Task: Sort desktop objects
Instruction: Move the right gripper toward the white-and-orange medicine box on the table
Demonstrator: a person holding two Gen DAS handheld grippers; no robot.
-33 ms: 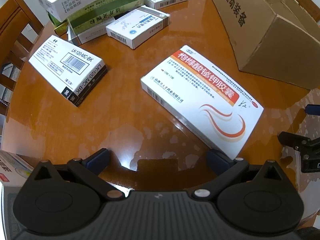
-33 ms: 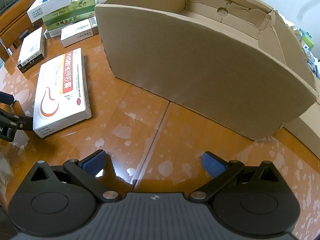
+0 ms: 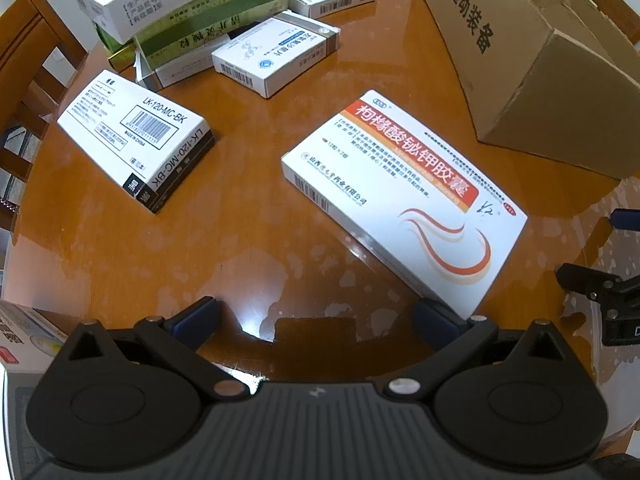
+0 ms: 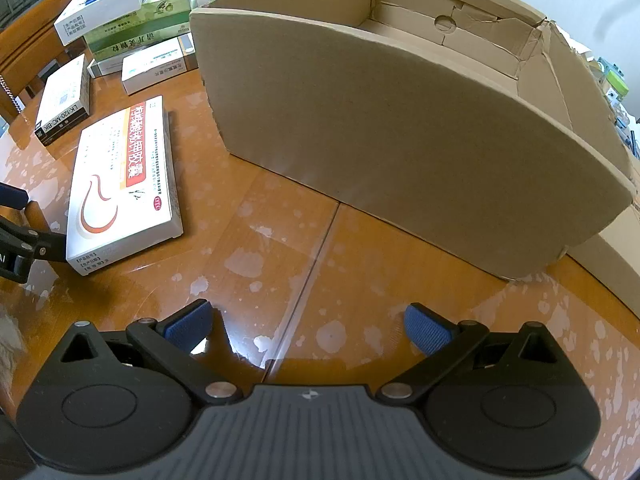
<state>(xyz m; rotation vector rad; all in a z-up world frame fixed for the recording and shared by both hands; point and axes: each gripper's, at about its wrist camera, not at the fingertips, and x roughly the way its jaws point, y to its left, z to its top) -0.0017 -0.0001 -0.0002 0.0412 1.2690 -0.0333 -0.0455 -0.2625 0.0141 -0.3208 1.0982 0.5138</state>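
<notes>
On the desk (image 3: 248, 216), a white-and-red medicine box (image 3: 404, 196) lies flat, its near corner touching the right blue pad of the left gripper (image 3: 316, 318) — jaws spread wide, nothing between them. Beside it, the right gripper (image 4: 308, 326) hovers released before the cardboard carton (image 4: 400, 140), box well left — 2 empty grippers.

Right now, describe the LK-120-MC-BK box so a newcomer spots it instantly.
Start at the big cardboard carton on the wooden table. Left of it lies a white medicine box with red banner; further left, alone, is the LK-120-MC-BK box. Only it has black sides.
</notes>
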